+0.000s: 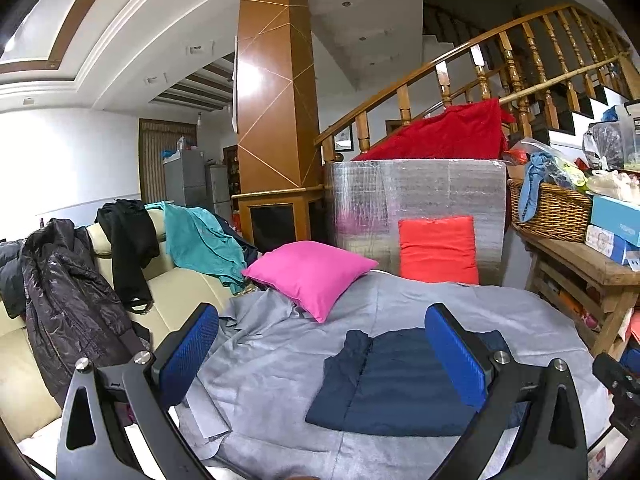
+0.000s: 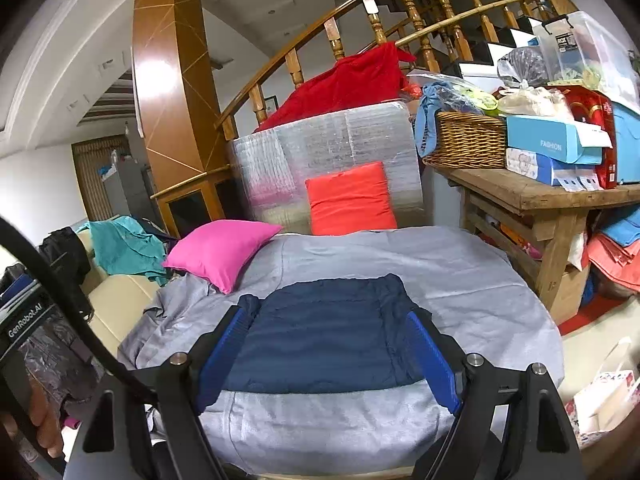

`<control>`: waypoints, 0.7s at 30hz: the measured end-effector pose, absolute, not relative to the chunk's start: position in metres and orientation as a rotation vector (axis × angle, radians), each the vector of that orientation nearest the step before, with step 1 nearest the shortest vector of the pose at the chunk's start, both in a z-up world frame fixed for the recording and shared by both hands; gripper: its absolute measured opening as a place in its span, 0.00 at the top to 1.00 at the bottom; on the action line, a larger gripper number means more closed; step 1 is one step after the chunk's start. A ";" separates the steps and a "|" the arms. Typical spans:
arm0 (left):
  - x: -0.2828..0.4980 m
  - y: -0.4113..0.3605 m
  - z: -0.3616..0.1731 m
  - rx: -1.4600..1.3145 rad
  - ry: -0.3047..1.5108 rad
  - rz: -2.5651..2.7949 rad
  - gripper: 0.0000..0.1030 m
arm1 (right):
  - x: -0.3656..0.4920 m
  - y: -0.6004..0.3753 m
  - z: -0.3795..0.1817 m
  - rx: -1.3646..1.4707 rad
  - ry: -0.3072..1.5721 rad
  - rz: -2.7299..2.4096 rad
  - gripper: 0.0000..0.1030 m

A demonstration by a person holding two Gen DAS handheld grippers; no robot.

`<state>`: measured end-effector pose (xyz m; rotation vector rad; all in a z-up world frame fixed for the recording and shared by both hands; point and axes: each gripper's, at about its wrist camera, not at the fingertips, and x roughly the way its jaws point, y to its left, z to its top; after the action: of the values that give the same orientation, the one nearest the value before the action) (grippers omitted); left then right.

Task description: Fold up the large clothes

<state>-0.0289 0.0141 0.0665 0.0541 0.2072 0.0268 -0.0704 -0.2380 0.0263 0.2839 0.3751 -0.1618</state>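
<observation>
Jaws of both my left gripper [image 1: 322, 354] and right gripper [image 2: 328, 354] gape wide, empty, above the folded navy garment [image 2: 324, 336] lying ahead between them on the grey sheet [image 2: 460, 276]; a shallow pinch could snag that sheet and undo the fold.

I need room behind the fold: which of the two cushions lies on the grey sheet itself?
The pink cushion, lying tilted on the grey sheet's far-left corner. The orange cushion stands upright behind the sheet, leaning against the silver-wrapped box.
</observation>
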 end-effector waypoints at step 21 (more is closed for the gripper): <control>-0.045 0.014 0.078 0.062 0.179 -0.003 0.00 | -0.088 -0.228 0.041 0.250 0.335 -0.172 0.18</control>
<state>-0.0450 0.0139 0.0777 0.0623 0.1793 -0.0030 -0.0877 -0.2284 0.0408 0.2505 0.3348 -0.1719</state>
